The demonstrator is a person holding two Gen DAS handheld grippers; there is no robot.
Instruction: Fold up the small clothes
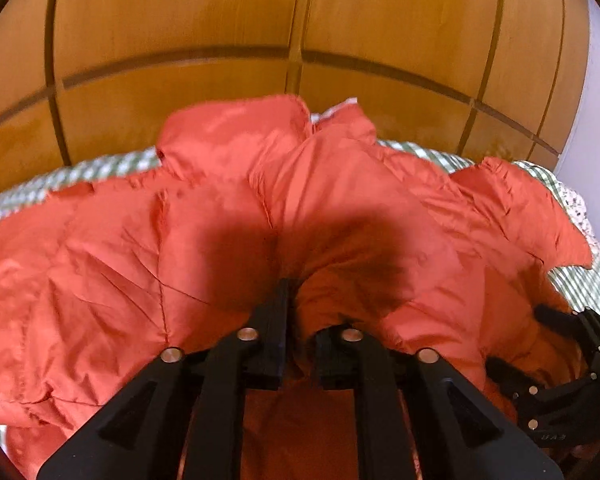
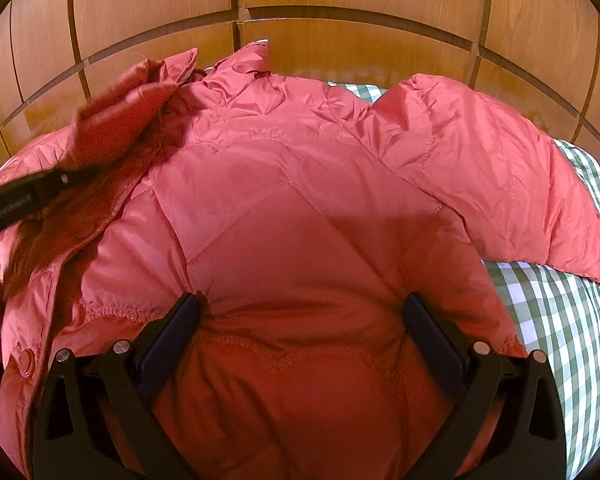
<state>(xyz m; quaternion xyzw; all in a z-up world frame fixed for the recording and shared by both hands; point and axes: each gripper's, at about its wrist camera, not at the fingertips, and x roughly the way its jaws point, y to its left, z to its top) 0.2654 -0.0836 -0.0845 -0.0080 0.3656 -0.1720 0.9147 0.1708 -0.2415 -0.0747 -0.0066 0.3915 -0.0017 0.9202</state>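
Note:
A red-orange quilted jacket [image 2: 300, 208] lies spread on a green-and-white checked sheet [image 2: 560, 320]. My left gripper [image 1: 296, 292] is shut on a fold of the jacket [image 1: 220, 220], and the bunched fabric hides its right finger. In the right wrist view the left gripper [image 2: 88, 172] comes in from the left, holding the jacket's side flap over the body. My right gripper [image 2: 302, 308] stands wide open, both fingers resting on the jacket's lower part with nothing pinched. It also shows at the lower right of the left wrist view, as the right gripper [image 1: 528, 340].
Wooden wardrobe panels [image 2: 340, 0] rise just behind the bed. One sleeve [image 2: 500, 168] stretches out to the right over the sheet. A button [image 2: 26, 360] sits on the jacket's left edge. A pale wall [image 1: 596, 140] shows at far right.

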